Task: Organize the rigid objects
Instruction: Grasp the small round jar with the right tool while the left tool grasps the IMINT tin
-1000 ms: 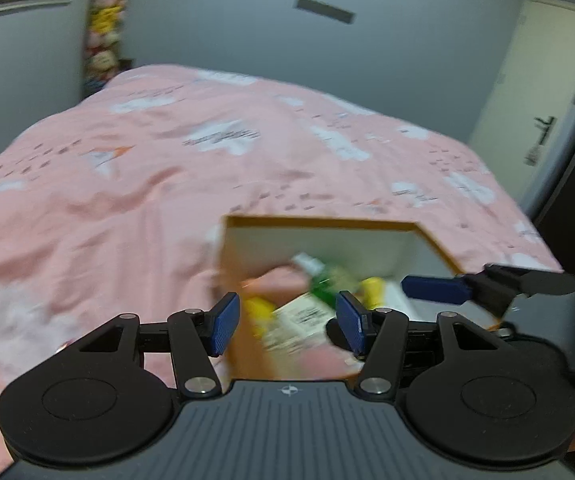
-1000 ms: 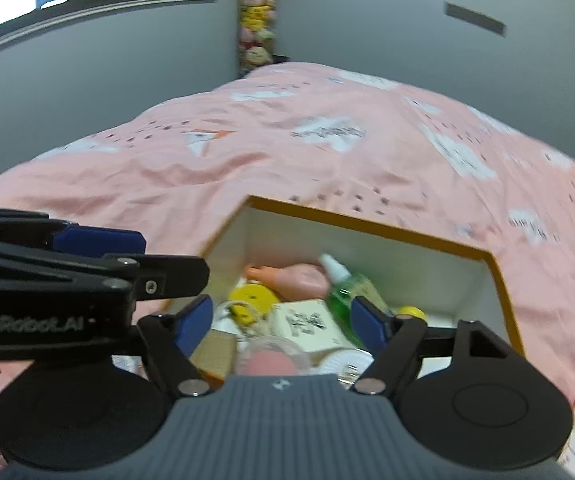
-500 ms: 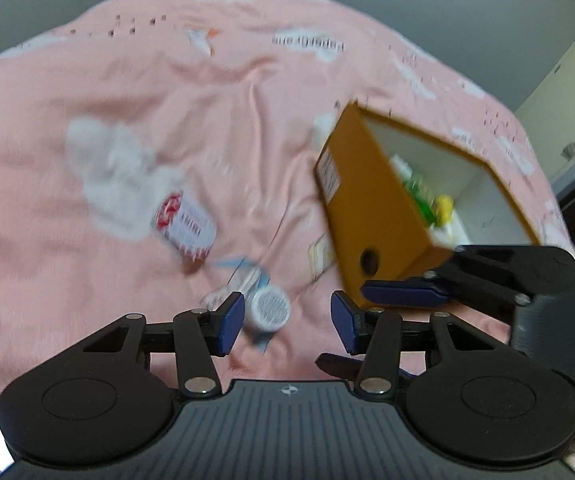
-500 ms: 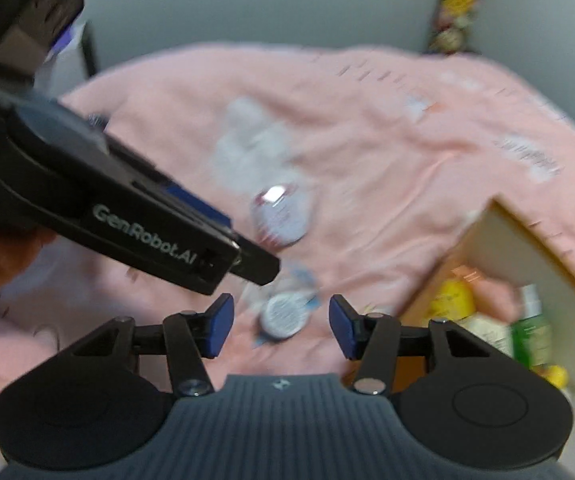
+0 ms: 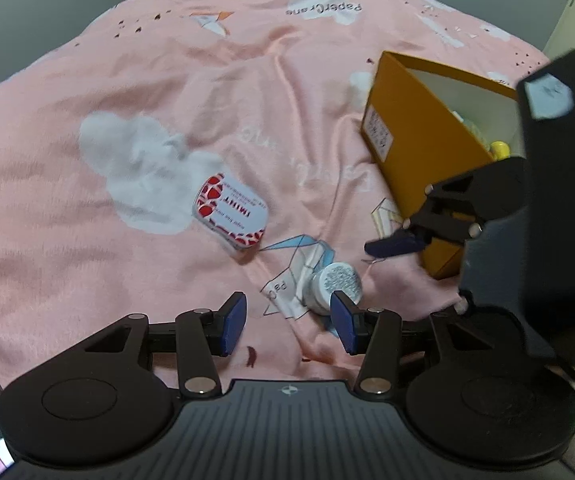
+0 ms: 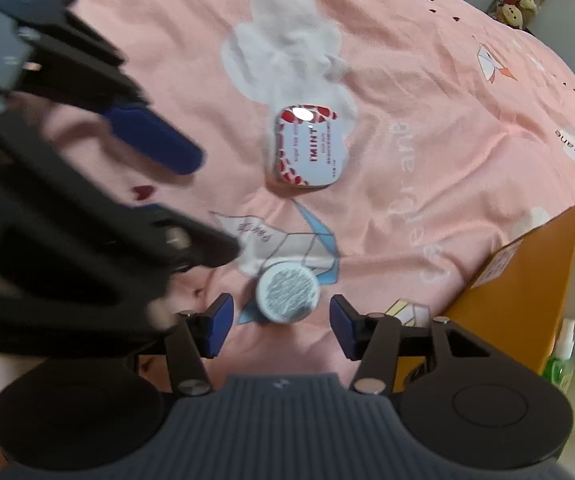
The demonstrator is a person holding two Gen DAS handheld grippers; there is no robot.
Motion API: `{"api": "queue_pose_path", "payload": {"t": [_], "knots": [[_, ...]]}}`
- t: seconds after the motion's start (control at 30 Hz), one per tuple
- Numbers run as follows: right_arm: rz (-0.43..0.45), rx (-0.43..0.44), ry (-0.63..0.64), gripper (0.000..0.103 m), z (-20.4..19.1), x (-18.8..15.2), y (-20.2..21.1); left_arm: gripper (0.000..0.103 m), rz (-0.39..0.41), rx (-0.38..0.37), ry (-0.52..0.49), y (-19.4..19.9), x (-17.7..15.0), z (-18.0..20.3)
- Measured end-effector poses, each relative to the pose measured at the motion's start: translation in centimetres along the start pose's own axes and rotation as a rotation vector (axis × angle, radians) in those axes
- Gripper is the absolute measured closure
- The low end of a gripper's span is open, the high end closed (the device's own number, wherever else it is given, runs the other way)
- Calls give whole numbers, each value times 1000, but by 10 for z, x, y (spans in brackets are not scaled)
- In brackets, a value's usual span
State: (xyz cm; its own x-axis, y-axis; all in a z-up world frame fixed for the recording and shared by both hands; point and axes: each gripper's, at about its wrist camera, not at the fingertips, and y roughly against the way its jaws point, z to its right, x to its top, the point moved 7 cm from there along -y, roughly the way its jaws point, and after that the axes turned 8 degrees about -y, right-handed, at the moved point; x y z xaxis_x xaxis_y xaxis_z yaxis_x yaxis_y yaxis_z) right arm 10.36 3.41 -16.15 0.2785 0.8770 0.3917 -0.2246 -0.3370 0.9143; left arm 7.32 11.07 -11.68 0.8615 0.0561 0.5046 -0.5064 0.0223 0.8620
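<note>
Two items lay loose: mint tin [image 6: 309, 150] mid-frame, small jar [image 6: 287, 297] lower centre. My right gripper [image 6: 280, 326] straddled the jar, half-open, untouching. Left gripper [image 5: 289, 323] half-open, empty, jar by its right pad.

- The bedspread [image 5: 87, 200] is showing pink with white clouds and origami cranes.
- The mint tin [image 5: 230, 211] is showing white with red patches.
- The round jar [image 6: 287, 297] is showing white with grey print.
- The box [image 5: 411, 148] is showing mustard orange outside, white inside.
</note>
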Motion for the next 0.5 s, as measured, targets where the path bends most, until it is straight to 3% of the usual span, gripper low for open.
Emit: {"api": "queue_pose_path", "payload": {"t": [0.27,0.37,0.5], "knots": [[-62,10,-25,51,9,5,-34,47,-13,-9,11,-6,1,-3],[-87,44,-62,62,11,3,-42,47,-15,-16,14,-7,1,-3],[-97,62,-95,62,13,1,-47,47,-18,-20,18,-8,1,-3]]}}
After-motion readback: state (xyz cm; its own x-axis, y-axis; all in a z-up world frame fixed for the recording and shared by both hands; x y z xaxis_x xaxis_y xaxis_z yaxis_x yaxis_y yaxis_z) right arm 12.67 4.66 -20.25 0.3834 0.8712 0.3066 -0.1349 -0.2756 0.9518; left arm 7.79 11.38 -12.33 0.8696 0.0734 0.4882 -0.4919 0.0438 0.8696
